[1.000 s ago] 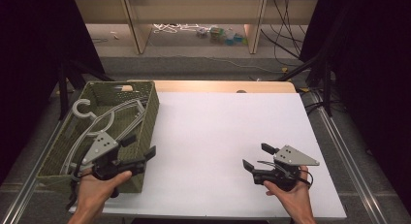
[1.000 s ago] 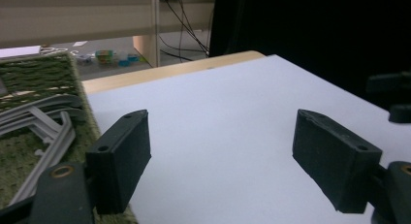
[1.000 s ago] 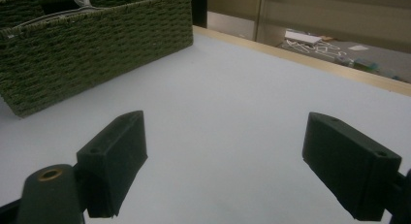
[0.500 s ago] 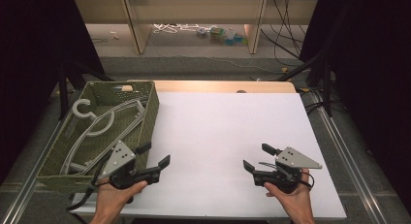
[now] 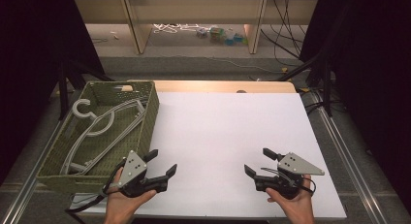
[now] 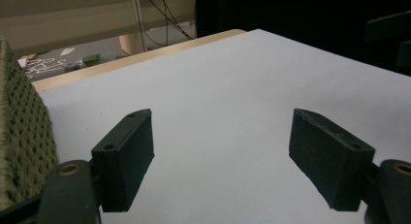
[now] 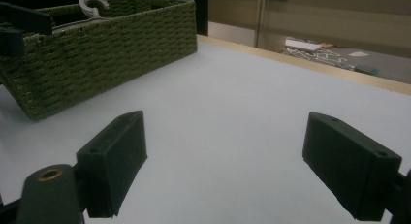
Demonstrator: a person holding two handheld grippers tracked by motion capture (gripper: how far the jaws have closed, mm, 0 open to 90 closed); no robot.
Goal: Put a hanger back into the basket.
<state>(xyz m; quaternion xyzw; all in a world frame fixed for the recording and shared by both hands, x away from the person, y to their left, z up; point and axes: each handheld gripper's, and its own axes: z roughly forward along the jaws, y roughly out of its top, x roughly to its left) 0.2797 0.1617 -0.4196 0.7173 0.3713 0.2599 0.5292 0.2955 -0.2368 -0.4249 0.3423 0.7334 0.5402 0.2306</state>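
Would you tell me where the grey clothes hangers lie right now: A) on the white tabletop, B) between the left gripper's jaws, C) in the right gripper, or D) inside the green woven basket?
D: the hangers lie inside the basket, and both grippers' jaws stand empty.

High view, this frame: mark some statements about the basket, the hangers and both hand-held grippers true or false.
1. The green woven basket sits at the table's left edge. True.
2. The grey clothes hangers lie on the white sheet. False: they lie inside the basket.
3. The left hand-held gripper clamps a hanger. False: its jaws stand open with nothing between them.
4. The right hand-held gripper is open over the white sheet. True.
5. The basket stands between the two grippers. False: it is left of both.
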